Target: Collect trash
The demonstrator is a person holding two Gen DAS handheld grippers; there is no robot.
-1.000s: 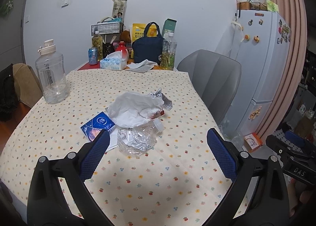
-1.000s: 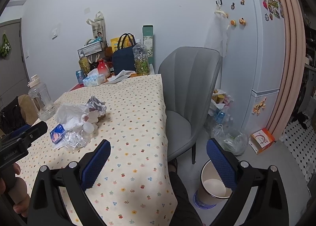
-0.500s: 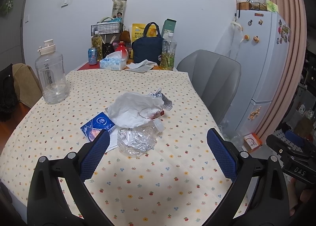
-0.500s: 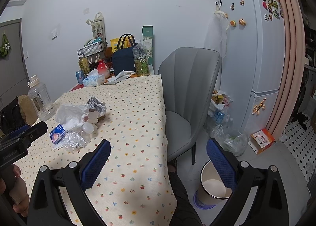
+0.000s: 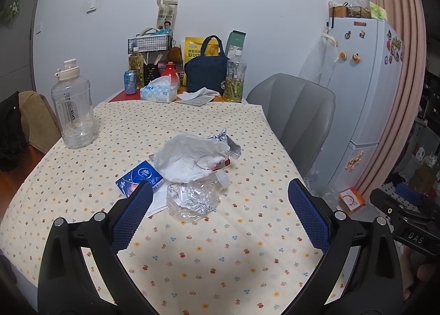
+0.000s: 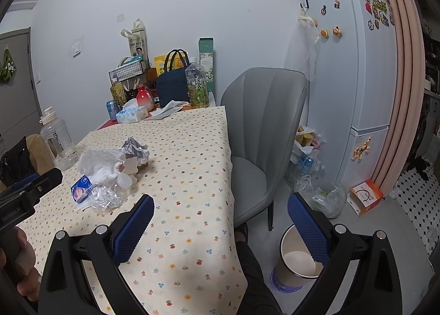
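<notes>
A big white fridge point(image 6: 354, 73) stood at the right by a pink curtain point(image 6: 404, 67). A grey chair point(image 6: 261, 133) sat beside the table point(image 5: 192, 254), which had a cloth with little flowers on it.

On the floor near the chair stood a round trash bin point(image 6: 295, 262). It was open at the top.

A large clear water jug point(image 5: 73, 106) stood at the left side of the table, well apart from the trash.

The trash lay in a small heap in the middle of the table. On top was a crumpled white bag point(image 5: 189, 159). Just behind it sat a ball of foil point(image 6: 136, 148). In front lay a squashed clear bottle point(image 5: 192, 196), and beside that a small blue tissue pack point(image 5: 139, 180).

The left gripper point(image 5: 220, 213) hung over the table, near the heap. Its blue fingers were spread wide and held nothing. The right gripper point(image 6: 220, 224) was over the table's edge, with the bin under its right finger. It was also wide apart, with nothing in it.
</notes>
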